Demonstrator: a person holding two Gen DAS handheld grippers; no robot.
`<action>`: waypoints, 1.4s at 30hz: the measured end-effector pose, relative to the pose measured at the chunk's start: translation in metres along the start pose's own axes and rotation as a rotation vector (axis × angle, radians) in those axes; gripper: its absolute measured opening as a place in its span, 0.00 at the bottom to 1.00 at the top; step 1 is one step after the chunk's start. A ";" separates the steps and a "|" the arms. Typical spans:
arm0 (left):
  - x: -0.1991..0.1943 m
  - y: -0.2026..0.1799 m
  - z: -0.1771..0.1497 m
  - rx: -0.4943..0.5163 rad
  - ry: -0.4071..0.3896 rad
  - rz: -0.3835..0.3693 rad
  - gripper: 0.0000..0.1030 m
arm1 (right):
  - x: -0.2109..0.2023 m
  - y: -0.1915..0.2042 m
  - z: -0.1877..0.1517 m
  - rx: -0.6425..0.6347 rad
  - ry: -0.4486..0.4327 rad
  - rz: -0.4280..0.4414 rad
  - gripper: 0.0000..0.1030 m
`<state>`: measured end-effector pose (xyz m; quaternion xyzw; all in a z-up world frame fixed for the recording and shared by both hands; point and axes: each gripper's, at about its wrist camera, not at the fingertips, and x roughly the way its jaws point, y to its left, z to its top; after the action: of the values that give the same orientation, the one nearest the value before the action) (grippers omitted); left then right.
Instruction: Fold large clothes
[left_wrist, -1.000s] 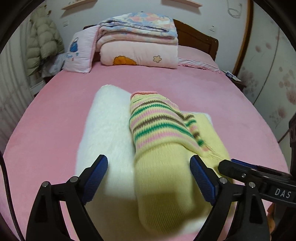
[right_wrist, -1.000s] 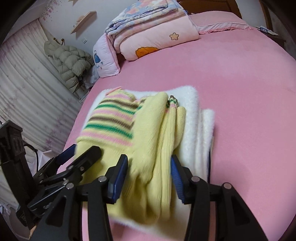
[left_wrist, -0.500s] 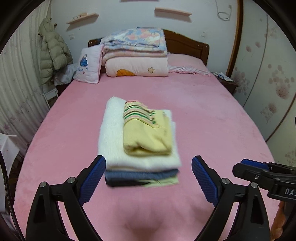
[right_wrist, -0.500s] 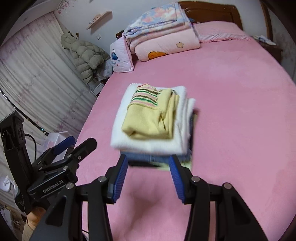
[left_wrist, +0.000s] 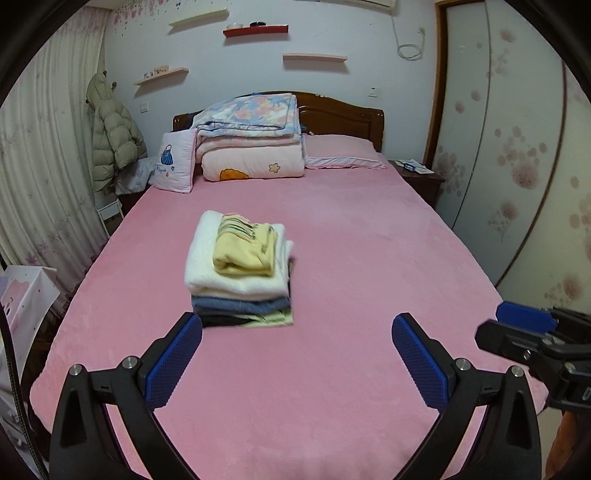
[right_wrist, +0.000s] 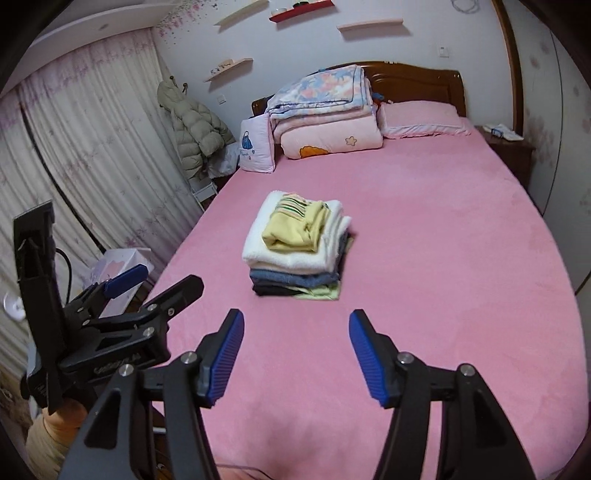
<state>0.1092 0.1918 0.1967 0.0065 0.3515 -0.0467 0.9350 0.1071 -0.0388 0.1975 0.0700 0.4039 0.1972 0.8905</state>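
A stack of folded clothes (left_wrist: 240, 280) lies on the pink bed (left_wrist: 369, 258). On top is a folded yellow striped sweater (left_wrist: 245, 249), under it a white fluffy garment (left_wrist: 207, 273), then blue, dark and pale green layers. The stack also shows in the right wrist view (right_wrist: 297, 243). My left gripper (left_wrist: 297, 360) is open and empty, held back from the stack near the bed's foot. My right gripper (right_wrist: 295, 349) is open and empty, also well short of the stack. Each gripper shows at the edge of the other's view.
Folded quilts (left_wrist: 251, 144), a small pillow (left_wrist: 173, 162) and a pink pillow (left_wrist: 343, 153) lie at the headboard. A puffy coat (left_wrist: 112, 140) hangs by the curtain on the left. A nightstand (left_wrist: 417, 177) and wardrobe doors (left_wrist: 517, 147) stand on the right.
Both grippers have pulled back from the stack toward the bed's foot. The right gripper, which was around the yellow sweater a second ago, is off it and wider open.
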 end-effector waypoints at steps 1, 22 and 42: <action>-0.008 -0.007 -0.010 -0.007 -0.003 0.003 0.99 | -0.005 -0.003 -0.008 -0.005 0.000 -0.003 0.58; 0.005 -0.070 -0.162 -0.074 0.058 0.026 0.99 | 0.003 -0.074 -0.174 0.082 -0.036 -0.181 0.58; 0.038 -0.082 -0.195 -0.063 0.155 0.050 0.99 | 0.029 -0.081 -0.206 0.082 -0.043 -0.327 0.58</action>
<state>0.0022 0.1161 0.0268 -0.0105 0.4236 -0.0115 0.9057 -0.0056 -0.1079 0.0173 0.0437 0.3982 0.0317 0.9157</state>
